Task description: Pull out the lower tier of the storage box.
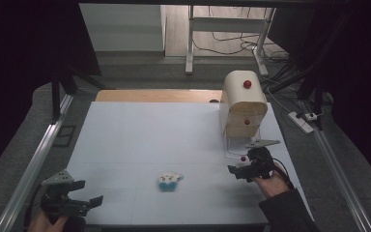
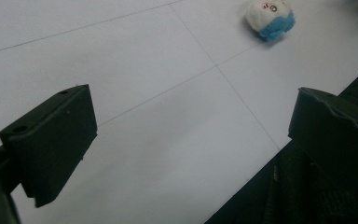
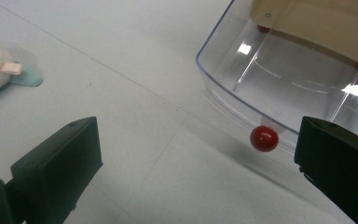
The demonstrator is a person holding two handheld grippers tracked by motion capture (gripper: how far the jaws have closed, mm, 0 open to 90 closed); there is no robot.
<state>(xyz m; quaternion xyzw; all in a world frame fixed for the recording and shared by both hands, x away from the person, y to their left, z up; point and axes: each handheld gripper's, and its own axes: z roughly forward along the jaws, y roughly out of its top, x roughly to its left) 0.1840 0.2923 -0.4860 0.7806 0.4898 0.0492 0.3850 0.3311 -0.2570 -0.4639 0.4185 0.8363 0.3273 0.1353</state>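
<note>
A small white and blue plush toy [image 1: 169, 181] [image 2: 269, 16] [image 3: 0, 70] lies on the white table [image 1: 140, 140] near the front middle. A wooden drawer cabinet [image 1: 244, 106] with red knobs stands at the right. Its clear bottom drawer [image 3: 279, 79] is pulled out, and its red knob [image 1: 243, 158] [image 3: 264, 138] faces my right gripper [image 1: 236, 166] [image 3: 196, 158]. That gripper is open just in front of the knob, its pads apart from it. My left gripper [image 1: 89, 192] [image 2: 191, 140] is open and empty at the front left corner, pointing toward the toy.
The table's front edge runs just below both hands, and its right edge passes close to the right hand. Metal rails [image 1: 34, 164] line both sides. A power strip [image 1: 302, 121] and cables lie on the floor beyond the cabinet.
</note>
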